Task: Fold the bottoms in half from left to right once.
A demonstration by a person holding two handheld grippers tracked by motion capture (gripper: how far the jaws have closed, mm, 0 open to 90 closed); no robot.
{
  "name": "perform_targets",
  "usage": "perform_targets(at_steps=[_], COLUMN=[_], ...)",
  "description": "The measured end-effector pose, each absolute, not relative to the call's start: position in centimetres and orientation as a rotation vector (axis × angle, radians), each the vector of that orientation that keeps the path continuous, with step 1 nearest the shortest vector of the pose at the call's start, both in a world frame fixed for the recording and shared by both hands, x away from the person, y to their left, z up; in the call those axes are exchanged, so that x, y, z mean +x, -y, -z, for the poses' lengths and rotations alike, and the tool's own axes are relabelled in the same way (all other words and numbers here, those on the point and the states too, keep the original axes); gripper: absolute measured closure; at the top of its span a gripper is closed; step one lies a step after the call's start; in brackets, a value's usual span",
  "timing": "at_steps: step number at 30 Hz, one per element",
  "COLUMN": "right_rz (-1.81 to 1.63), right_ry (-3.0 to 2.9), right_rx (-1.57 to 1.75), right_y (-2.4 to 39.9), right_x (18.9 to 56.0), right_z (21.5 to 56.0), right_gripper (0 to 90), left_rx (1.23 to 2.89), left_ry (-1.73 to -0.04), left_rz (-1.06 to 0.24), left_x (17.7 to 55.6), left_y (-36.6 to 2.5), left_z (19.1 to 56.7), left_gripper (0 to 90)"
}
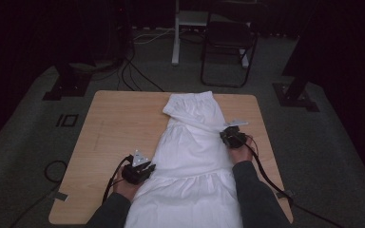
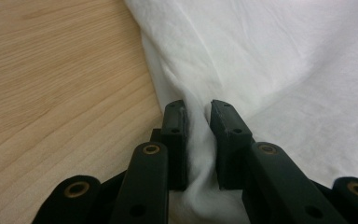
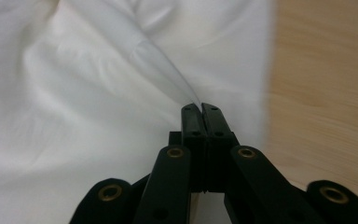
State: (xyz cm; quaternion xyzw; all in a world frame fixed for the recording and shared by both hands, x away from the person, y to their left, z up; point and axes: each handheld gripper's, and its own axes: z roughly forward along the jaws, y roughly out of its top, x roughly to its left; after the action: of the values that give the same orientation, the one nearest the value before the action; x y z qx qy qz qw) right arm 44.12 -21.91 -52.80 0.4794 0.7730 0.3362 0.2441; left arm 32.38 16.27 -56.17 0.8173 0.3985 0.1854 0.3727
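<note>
Garment (image 1: 192,152) lies lengthwise down tabletop (image 1: 119,123) middle, near end over near edge. Right gripper (image 3: 200,108) pinches a ridge at its right edge; left gripper (image 2: 198,109), jaws slightly apart, bunches left edge.

garment (image 1: 190,156) — hem cut off at bottom edge | far background perhaps chairs — dim
</note>
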Motion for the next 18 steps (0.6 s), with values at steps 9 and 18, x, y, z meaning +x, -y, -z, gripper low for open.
perform_targets(at_steps=[9,18], right_rz=[-0.955,-0.93], right_ry=[-2.071,-2.089], right_rx=[1.426,1.43], right_y=[25.0,24.6], right_x=[43.5,43.8], right_z=[55.2,55.8], right_gripper=[88.9,88.1], left_rx=[2.106,2.06], left_ry=[-1.017,-0.989], left_rz=[-0.448,-0.471], left_x=[31.7,32.8], left_y=[-16.1,-16.5], left_z=[56.1,53.5], left_gripper=[76.6,59.3])
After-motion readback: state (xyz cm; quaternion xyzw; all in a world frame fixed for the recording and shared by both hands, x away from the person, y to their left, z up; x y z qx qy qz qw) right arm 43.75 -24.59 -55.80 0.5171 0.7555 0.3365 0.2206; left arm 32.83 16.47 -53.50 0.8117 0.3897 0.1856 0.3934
